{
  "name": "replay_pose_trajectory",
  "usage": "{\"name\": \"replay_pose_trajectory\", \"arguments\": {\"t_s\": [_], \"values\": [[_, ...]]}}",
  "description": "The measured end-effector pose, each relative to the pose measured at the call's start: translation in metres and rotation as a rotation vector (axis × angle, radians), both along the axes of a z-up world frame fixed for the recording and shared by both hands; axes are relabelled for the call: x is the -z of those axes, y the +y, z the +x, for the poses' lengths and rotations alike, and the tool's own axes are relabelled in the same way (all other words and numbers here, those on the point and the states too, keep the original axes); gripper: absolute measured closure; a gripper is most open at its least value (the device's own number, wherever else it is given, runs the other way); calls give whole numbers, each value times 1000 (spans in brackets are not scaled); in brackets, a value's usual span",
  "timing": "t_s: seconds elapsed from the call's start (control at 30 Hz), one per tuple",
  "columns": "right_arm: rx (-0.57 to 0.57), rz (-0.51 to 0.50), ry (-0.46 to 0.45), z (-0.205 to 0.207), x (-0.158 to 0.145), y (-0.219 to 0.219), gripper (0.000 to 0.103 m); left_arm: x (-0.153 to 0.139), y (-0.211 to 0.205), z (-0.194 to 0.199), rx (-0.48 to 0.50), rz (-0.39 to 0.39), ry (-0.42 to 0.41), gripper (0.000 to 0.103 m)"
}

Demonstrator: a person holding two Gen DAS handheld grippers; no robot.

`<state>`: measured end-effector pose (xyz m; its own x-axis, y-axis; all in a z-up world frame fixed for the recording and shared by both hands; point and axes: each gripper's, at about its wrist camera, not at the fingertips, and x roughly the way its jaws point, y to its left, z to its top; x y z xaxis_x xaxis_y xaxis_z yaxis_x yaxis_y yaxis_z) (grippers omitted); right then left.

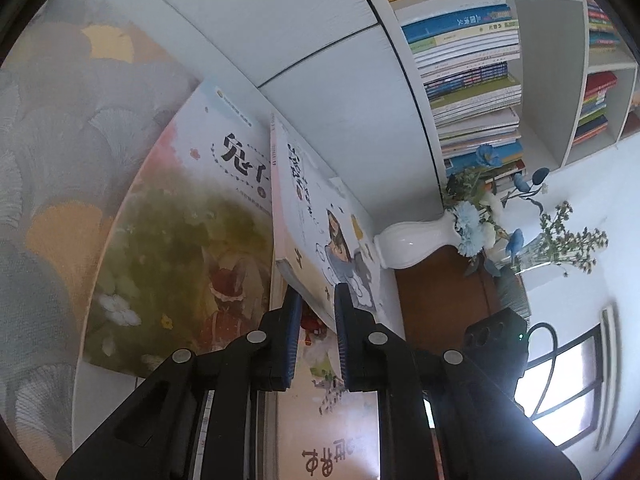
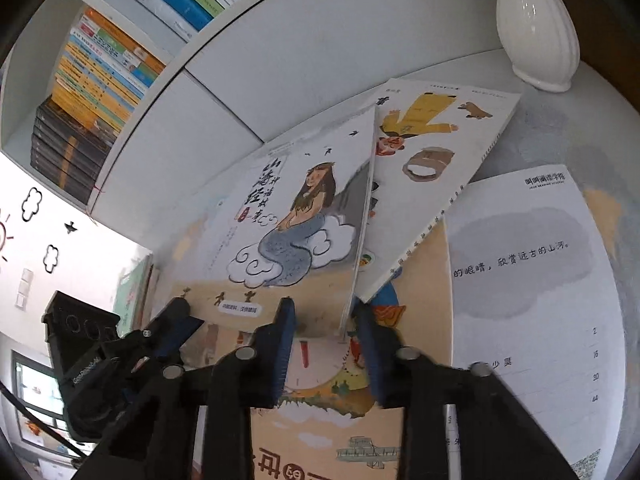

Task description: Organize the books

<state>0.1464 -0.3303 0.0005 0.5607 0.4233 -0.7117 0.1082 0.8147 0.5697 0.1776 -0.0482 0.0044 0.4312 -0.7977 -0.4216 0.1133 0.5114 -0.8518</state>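
Note:
My left gripper (image 1: 316, 300) is shut on the lower edge of the mermaid book (image 1: 320, 216), a thin white book with a mermaid on a cloud, and holds it tilted up off the surface. The same book shows in the right wrist view (image 2: 296, 216), with the left gripper (image 2: 176, 320) at its lower left. My right gripper (image 2: 324, 320) is open, its fingers on either side of the book's lower right corner without closing on it. Under and around it lie a green-and-pink cover book (image 1: 180, 240), a yellow-figure book (image 2: 432, 168) and an open white page (image 2: 532, 272).
A white vase (image 1: 412, 244) with blue flowers stands just right of the books; it also shows in the right wrist view (image 2: 536, 28). White cabinet doors (image 1: 312, 40) rise behind. Shelves packed with stacked books (image 1: 472, 80) lie to the upper right.

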Motion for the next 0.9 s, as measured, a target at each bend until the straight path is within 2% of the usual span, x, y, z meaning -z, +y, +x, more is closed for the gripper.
{"name": "replay_pose_trajectory", "arguments": {"t_s": [0.23,0.4,0.53,0.67,0.7,0.77,0.83,0.9], "values": [[44,97,23,-5,6,-10,88,-4,-4,-1,1,58,-16,90],[72,38,18,-22,-3,5,89,-20,-8,-17,-7,183,-74,90],[67,40,7,-38,-7,21,89,-39,-5,-41,2,190,-122,91],[25,-18,29,-69,-13,49,100,-61,-7,-74,66,262,-160,91],[20,-32,22,-80,-16,53,100,-68,-2,-84,78,280,-177,91],[15,-22,20,-100,-20,55,100,-81,13,-95,58,302,-194,82],[21,31,29,-118,-22,50,100,-89,29,-97,17,313,-187,68],[40,81,37,-132,-26,39,93,-94,43,-88,-2,337,-187,67]]}}
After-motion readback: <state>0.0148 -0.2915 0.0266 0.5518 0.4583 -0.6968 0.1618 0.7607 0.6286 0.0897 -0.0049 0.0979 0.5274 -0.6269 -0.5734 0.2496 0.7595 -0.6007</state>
